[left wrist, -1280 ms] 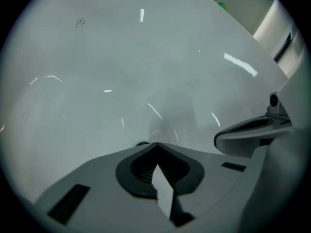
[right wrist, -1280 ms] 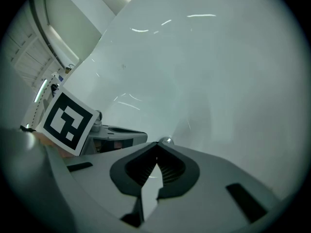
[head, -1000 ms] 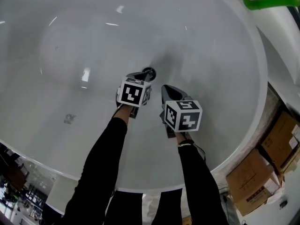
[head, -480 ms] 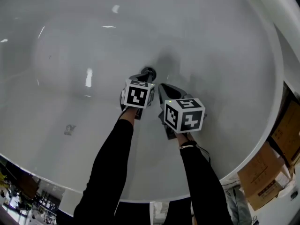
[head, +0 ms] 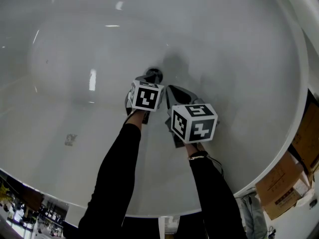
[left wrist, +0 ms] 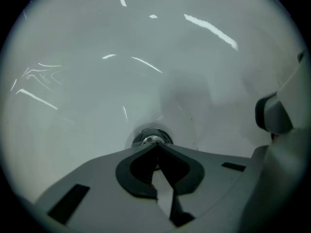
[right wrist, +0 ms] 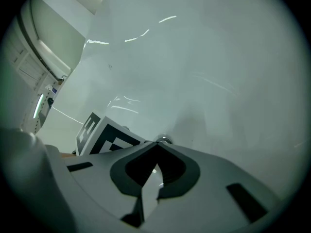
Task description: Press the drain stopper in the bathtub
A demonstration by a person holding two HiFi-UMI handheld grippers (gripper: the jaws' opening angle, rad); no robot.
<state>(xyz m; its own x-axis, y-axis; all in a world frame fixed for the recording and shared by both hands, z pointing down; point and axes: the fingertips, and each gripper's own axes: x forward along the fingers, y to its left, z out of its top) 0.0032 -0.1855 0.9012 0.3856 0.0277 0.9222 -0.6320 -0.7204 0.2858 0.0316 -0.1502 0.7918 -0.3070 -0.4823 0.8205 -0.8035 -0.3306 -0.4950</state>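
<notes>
In the white bathtub [head: 239, 59] we should centre the left gripper [left wrist: 156, 145], jaws together on nothing, over the drain stopper [left wrist: 151, 139] at mid-floor and push straight down; the right gripper [right wrist: 156, 143], also closed and empty, hangs just right of it. Against a second ago, the left tips now overlap the stopper's near edge.

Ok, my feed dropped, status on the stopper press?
Left gripper shut, tips at drain stopper, contact unclear. Right gripper shut, empty, alongside. Nothing blocking.
</notes>
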